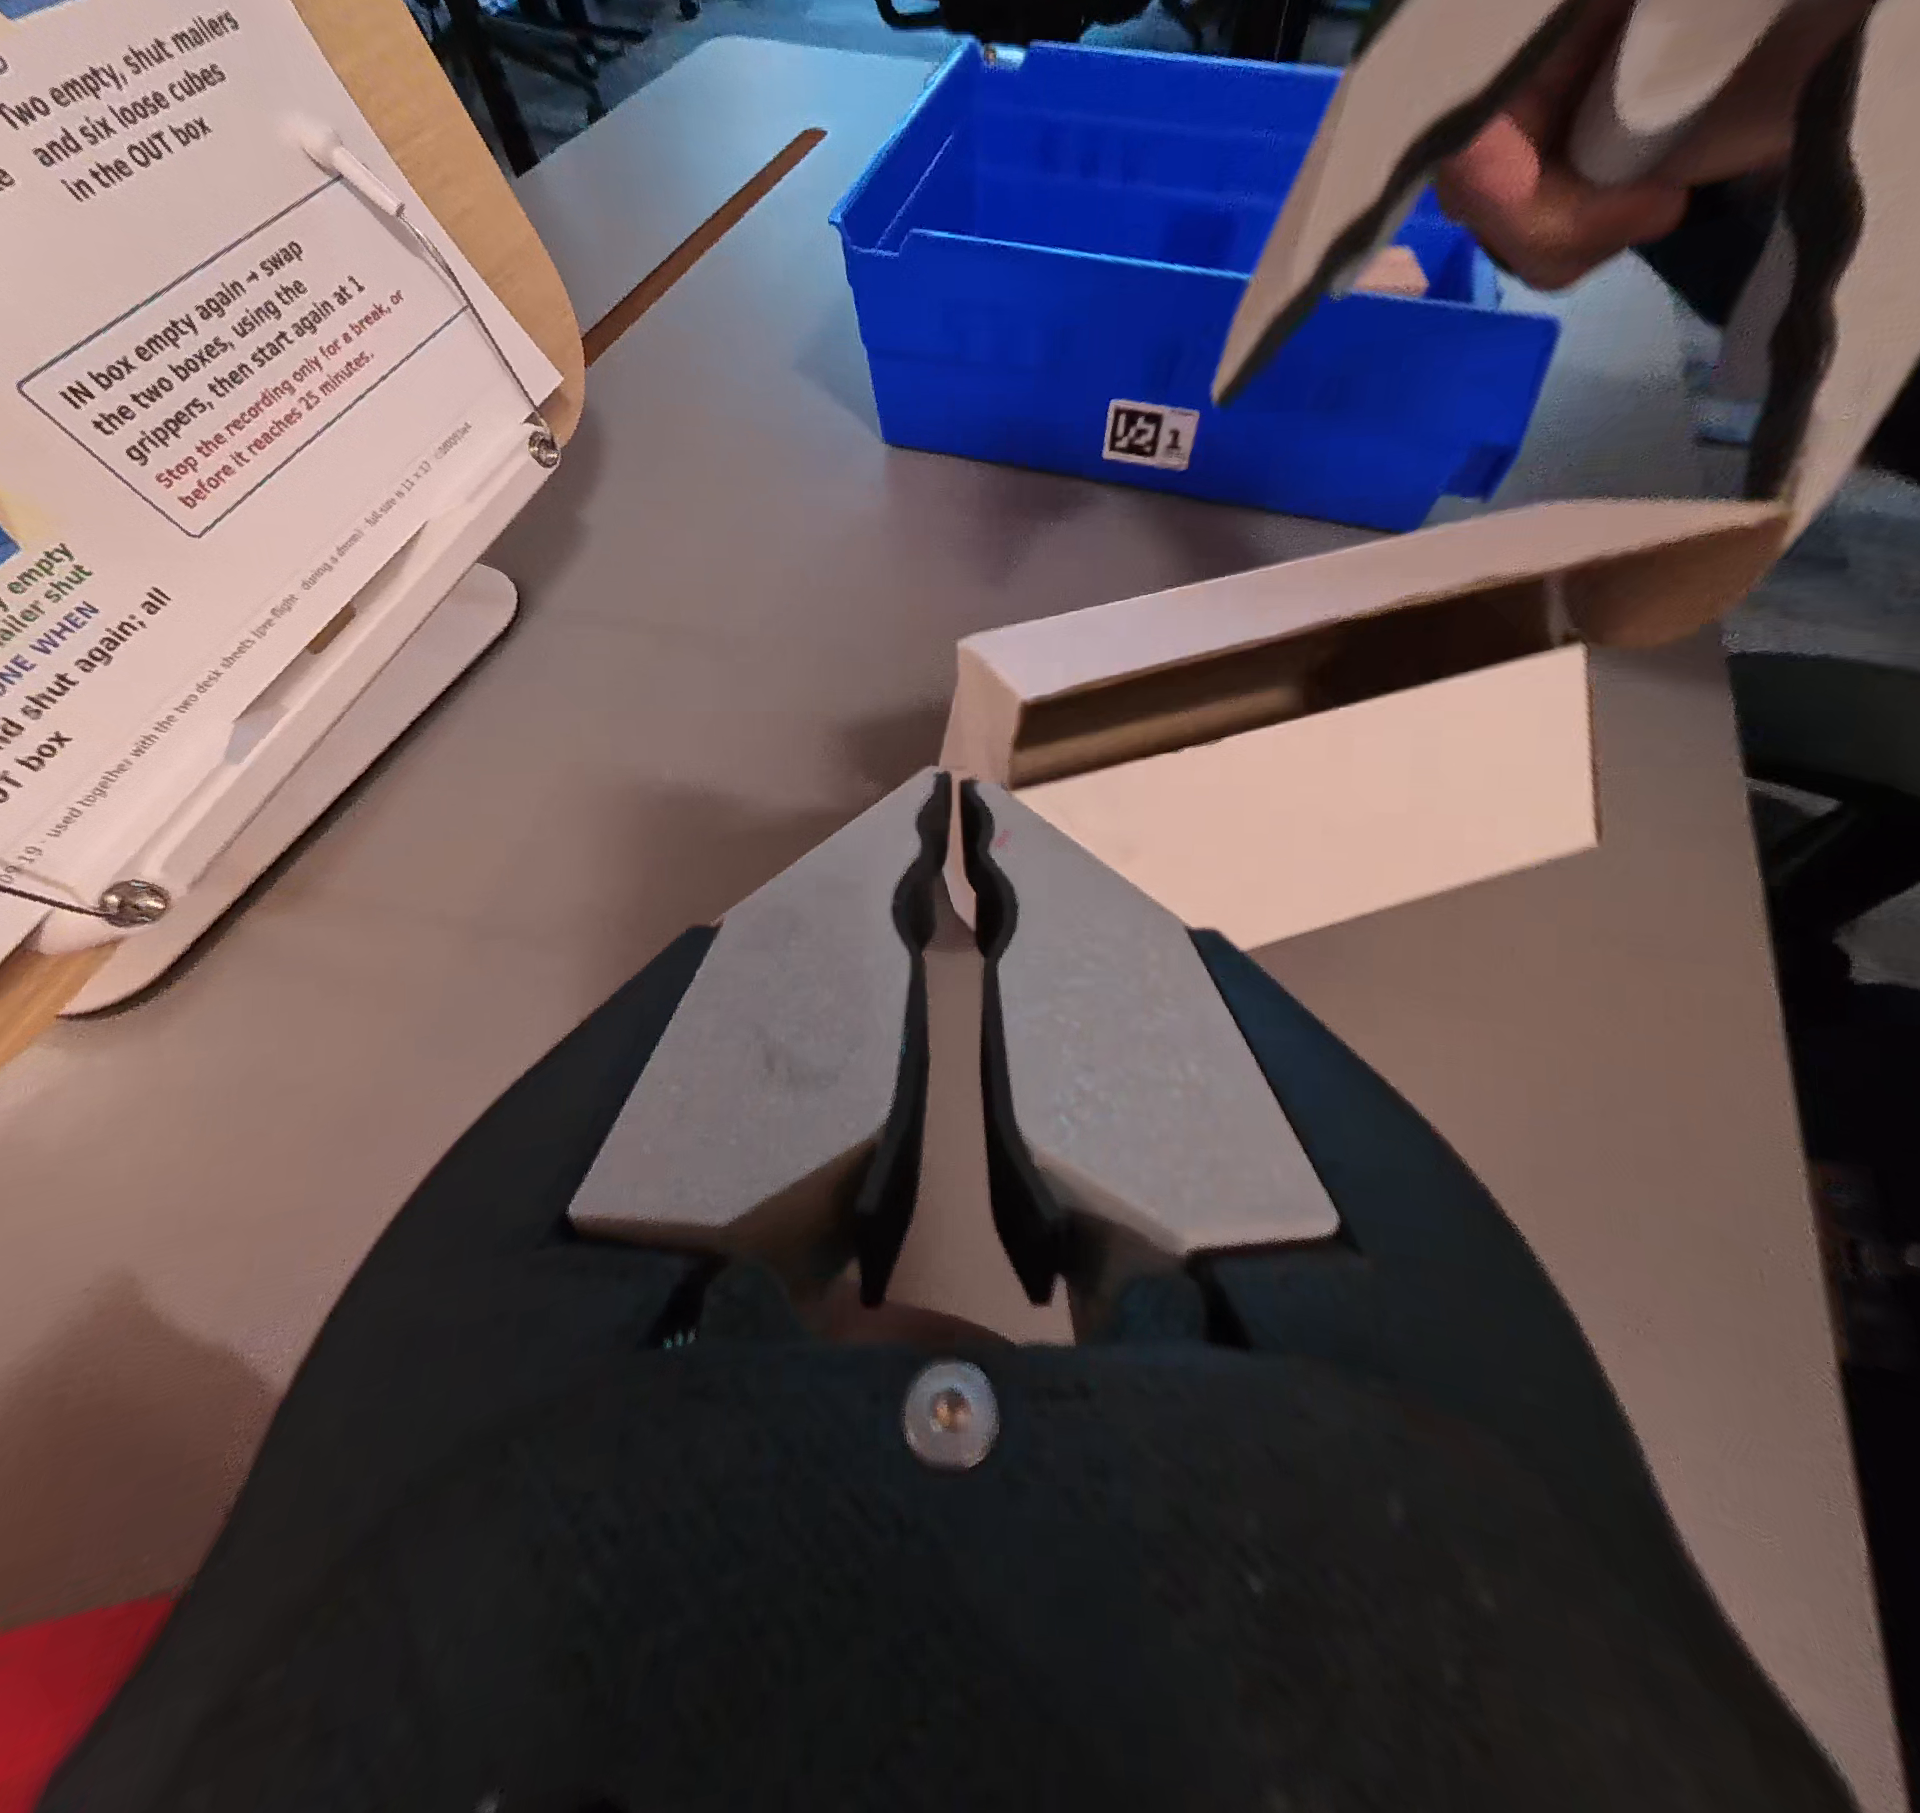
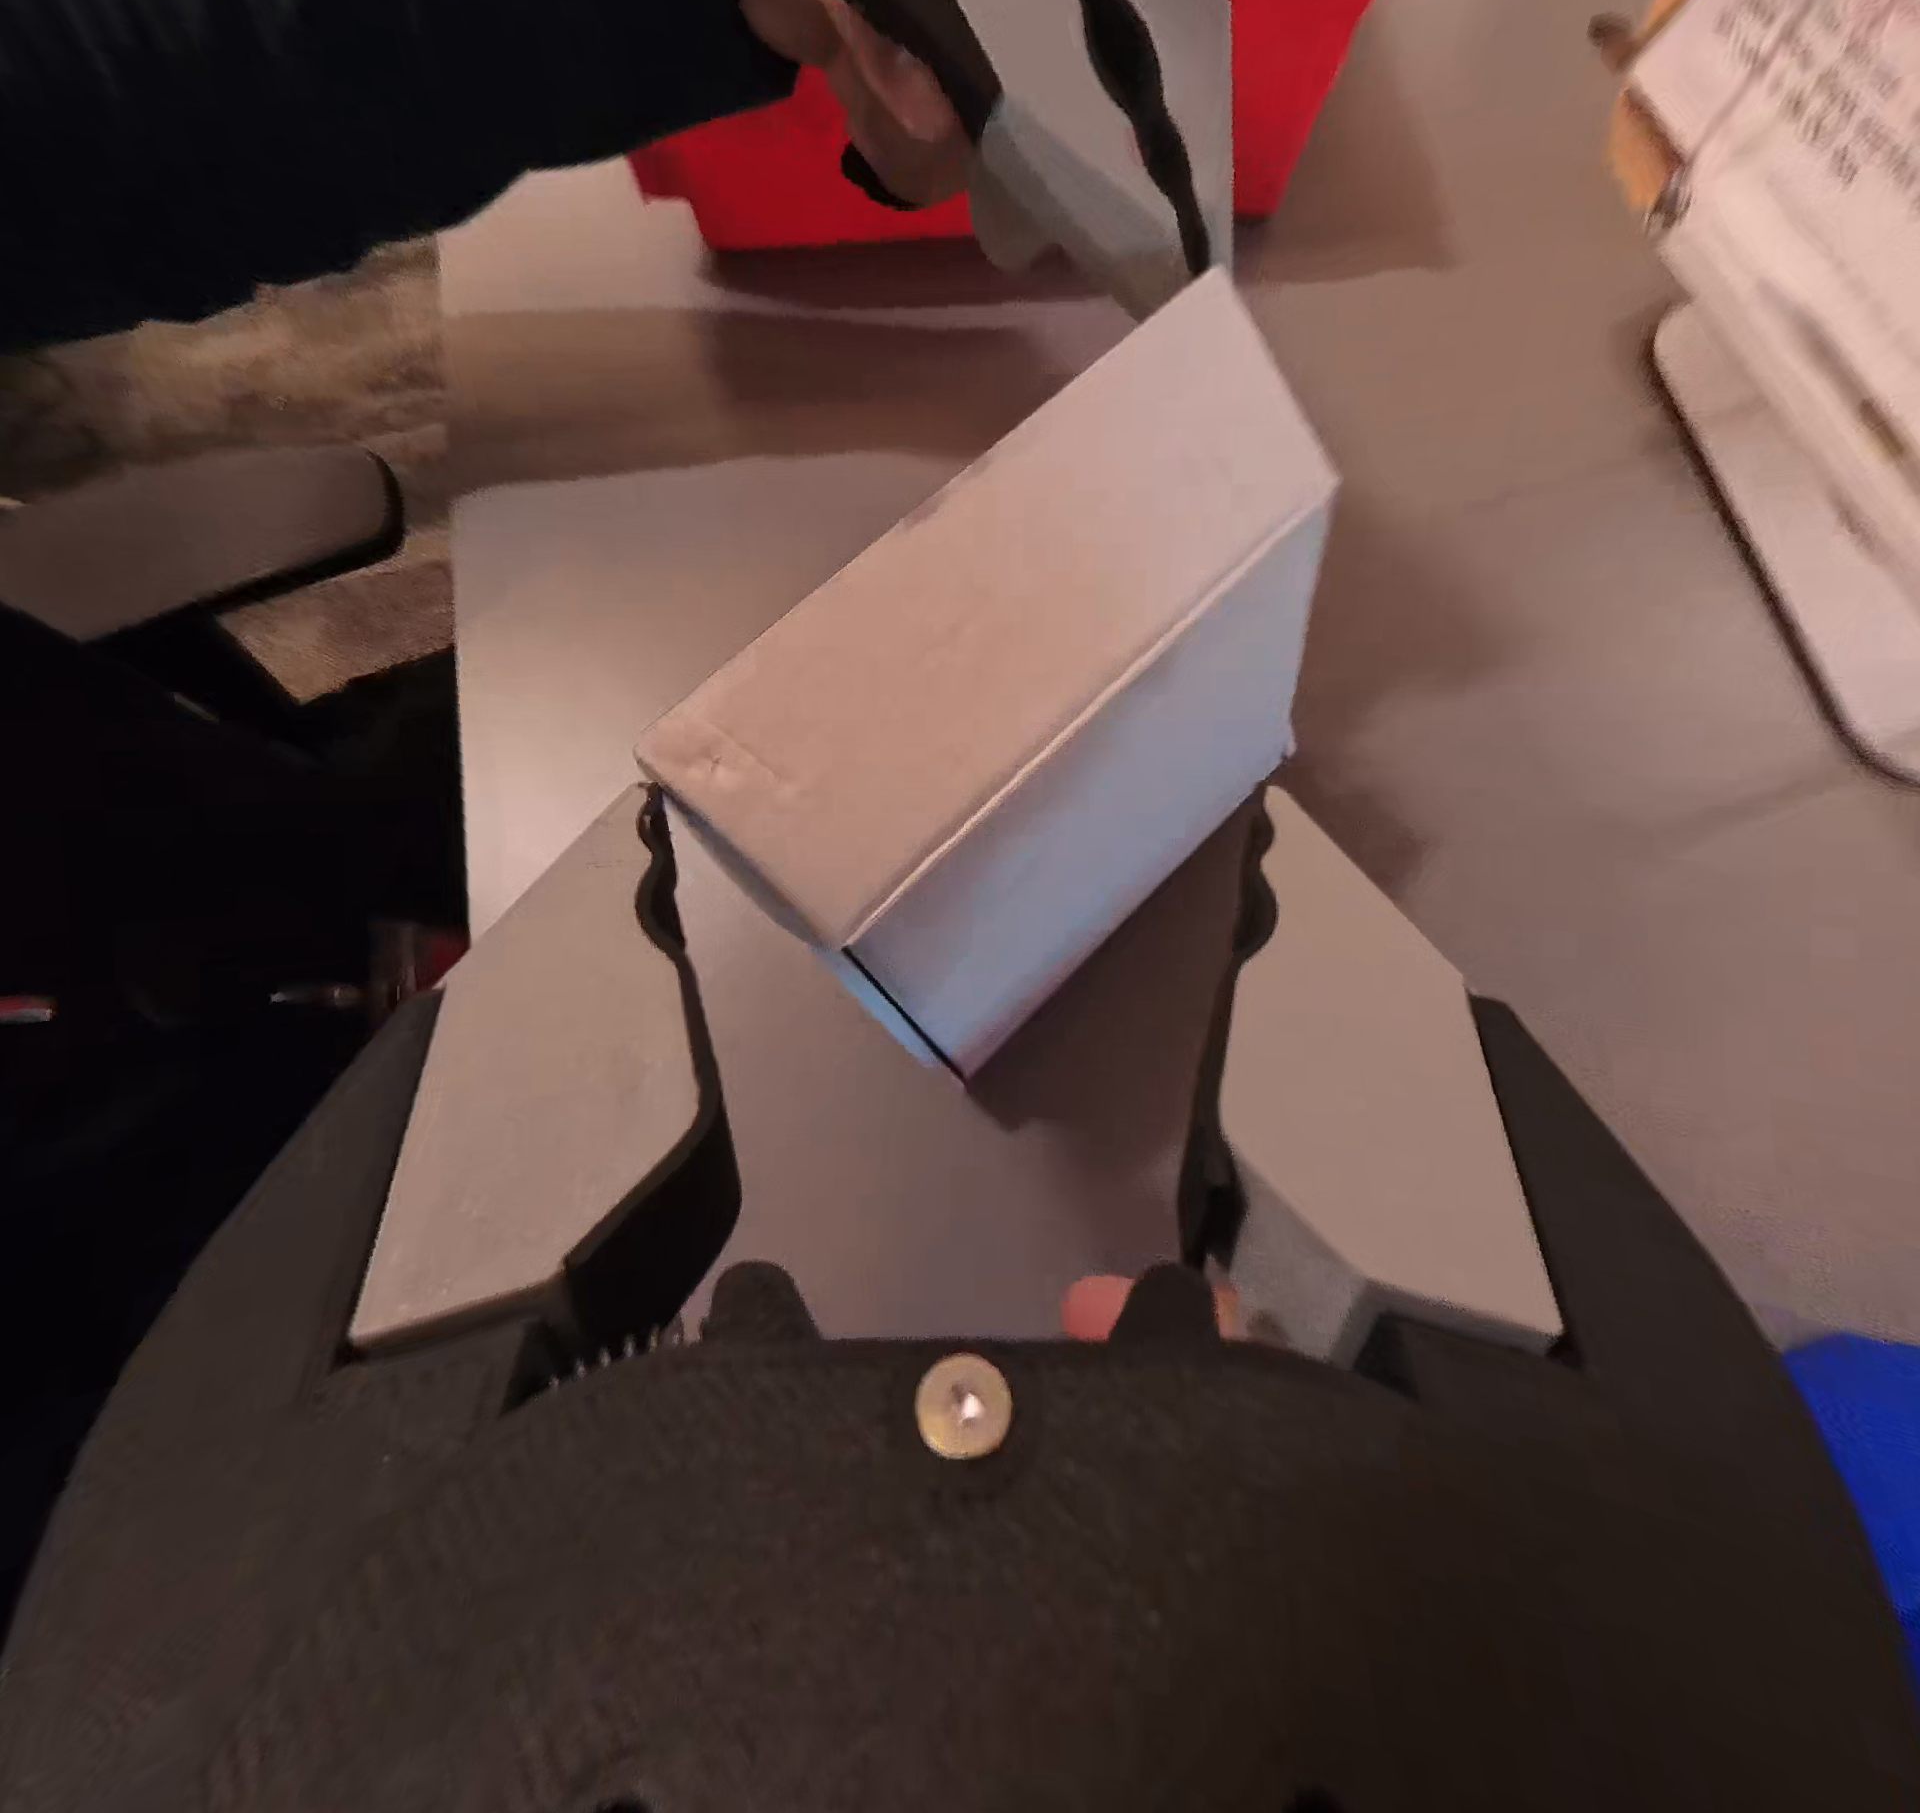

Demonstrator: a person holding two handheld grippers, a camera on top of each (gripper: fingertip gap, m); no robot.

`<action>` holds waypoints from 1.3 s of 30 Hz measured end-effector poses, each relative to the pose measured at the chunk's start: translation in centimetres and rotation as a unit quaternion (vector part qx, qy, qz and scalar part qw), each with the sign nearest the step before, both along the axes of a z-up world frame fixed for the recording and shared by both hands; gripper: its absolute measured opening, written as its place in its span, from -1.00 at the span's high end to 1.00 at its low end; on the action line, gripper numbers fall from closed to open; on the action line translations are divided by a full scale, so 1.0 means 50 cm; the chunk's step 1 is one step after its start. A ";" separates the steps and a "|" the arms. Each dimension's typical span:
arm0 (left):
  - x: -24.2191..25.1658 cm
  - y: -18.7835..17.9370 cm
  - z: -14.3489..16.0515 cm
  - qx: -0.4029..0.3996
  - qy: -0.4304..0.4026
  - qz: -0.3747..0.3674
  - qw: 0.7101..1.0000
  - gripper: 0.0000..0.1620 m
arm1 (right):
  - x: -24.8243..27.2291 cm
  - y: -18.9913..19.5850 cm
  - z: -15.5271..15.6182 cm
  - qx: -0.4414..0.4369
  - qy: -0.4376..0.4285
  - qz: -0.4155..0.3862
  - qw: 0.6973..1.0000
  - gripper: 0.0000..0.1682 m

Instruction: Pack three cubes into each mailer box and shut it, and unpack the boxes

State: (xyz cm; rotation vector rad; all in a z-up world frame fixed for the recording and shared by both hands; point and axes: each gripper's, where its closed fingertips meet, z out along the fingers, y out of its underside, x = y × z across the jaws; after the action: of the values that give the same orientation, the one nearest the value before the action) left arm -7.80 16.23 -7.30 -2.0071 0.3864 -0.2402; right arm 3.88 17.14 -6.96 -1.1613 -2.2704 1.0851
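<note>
A white mailer box (image 1: 1299, 807) lies on the grey table (image 1: 727, 620) with its lid slightly ajar, so the brown inside shows. My left gripper (image 1: 956, 792) is closed to a thin slit on the box's near left corner, with white card showing between the pads. My right gripper (image 2: 956, 818) is wide open and straddles the other end of the box (image 2: 987, 620), its fingertips beside the two corners. The left gripper also shows in the right wrist view (image 2: 1200, 267) at the box's far corner. One wooden cube (image 1: 1392, 272) lies in the blue bin (image 1: 1039, 361).
The blue bin stands behind the box. A red bin (image 2: 1299, 49) stands at the left gripper's side. A stand with an instruction sheet (image 1: 260, 361) is at the left. The table edge (image 1: 1766, 1036) and a chair armrest (image 2: 208, 527) are close by the box. Spacing between my two grippers at the tips: around 12 cm.
</note>
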 end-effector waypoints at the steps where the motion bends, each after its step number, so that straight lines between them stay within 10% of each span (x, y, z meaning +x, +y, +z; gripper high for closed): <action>1: 0.006 -0.004 -0.003 0.001 -0.006 0.000 1.000 1.00 | -0.002 -0.003 -0.018 0.006 -0.014 -0.022 1.000 -0.16; 6: 0.068 -0.027 -0.020 0.001 -0.023 -0.040 0.999 0.97 | -0.013 0.046 -0.080 0.050 -0.034 -0.072 0.996 0.10; 16: 0.136 -0.001 -0.015 0.048 0.168 -0.058 0.983 0.93 | -0.005 0.054 0.007 -0.198 -0.075 -0.132 0.968 -0.23; 26: 0.185 0.028 -0.052 -0.006 0.179 -0.094 0.979 1.00 | -0.070 0.076 -0.058 0.016 -0.145 -0.247 0.958 -0.19; 29: 0.186 0.026 -0.052 0.003 0.142 -0.088 0.986 1.00 | -0.071 0.089 -0.038 0.002 -0.148 -0.255 0.956 0.43; 37: 0.192 0.030 -0.052 0.002 0.127 -0.078 0.989 1.00 | -0.069 0.128 -0.084 0.067 -0.247 -0.284 0.924 -0.07; 39: 0.192 0.030 -0.053 -0.001 0.143 -0.073 0.987 1.00 | -0.073 0.136 -0.081 0.075 -0.265 -0.291 0.916 0.10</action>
State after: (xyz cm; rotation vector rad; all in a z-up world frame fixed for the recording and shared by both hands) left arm 1.80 17.72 -9.96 -2.0205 0.7168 -0.0421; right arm 0.24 23.97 -10.99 -2.0718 -2.0573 0.3835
